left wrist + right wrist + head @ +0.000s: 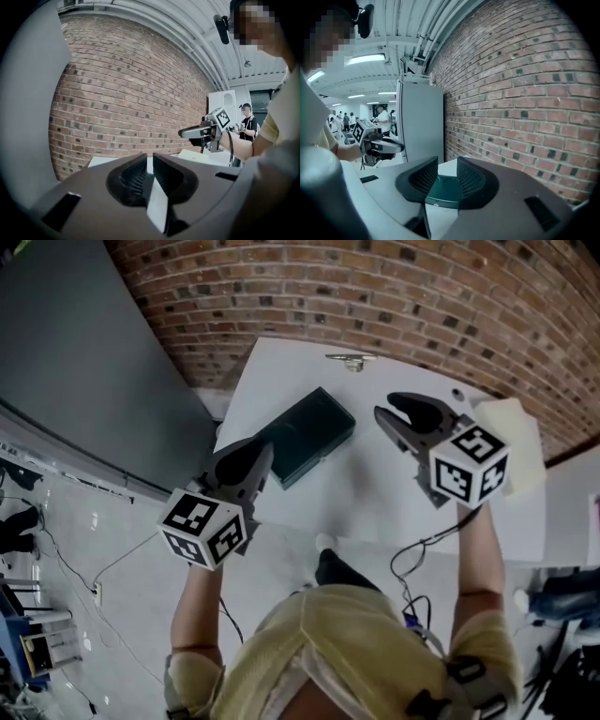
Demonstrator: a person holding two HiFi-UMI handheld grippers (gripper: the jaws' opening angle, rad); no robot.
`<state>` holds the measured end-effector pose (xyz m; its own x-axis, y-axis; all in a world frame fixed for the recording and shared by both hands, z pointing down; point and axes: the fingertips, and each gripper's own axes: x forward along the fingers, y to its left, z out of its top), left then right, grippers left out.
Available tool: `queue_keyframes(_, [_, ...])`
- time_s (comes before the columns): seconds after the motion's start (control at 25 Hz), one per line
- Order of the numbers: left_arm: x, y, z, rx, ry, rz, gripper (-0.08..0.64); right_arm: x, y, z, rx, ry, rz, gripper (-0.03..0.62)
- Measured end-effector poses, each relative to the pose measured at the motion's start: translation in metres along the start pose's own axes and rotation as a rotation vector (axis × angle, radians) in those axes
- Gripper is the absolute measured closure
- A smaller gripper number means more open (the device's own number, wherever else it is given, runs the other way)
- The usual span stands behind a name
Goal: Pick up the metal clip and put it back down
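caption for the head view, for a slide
Left gripper and right gripper hover over a white table with a dark green box, the metal clip at its far edge by the brick wall

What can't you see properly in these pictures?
The small metal clip: too tiny in the head view to show its shape; neither gripper view shows it.
The dark green rectangular box: head view, one corner hidden behind the left gripper.
The pale yellow sheet: head view, partly covered by the right gripper.
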<state>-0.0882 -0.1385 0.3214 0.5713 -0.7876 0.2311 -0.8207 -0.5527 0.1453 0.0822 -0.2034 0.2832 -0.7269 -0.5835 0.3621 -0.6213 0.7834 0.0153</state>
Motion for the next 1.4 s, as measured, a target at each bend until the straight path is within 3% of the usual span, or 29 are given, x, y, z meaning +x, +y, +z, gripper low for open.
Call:
queue_keyframes(0.28, [0.080, 0.032, 0.028, 0.053, 0.032, 0.016, 0.541, 0.046, -0.088, 0.018, -0.066, 0.037, 0.008, 0.472])
queue_keyframes(0.64, [0.160, 0.065, 0.037, 0.000, 0.061, -0.011, 0.541, 0.128, -0.163, -0.015, -0.075, 0.137, -0.003, 0.472])
queue_keyframes(0.96, [0.221, 0.099, 0.011, -0.006, 0.099, 0.039, 0.541, 0.191, -0.217, -0.081, -0.054, 0.244, -0.066, 0.472])
queue_keyframes(1.4, [0.288, 0.103, -0.043, -0.025, 0.242, -0.001, 0.541, 0.247, -0.251, -0.148, -0.103, 0.308, -0.133, 0.473])
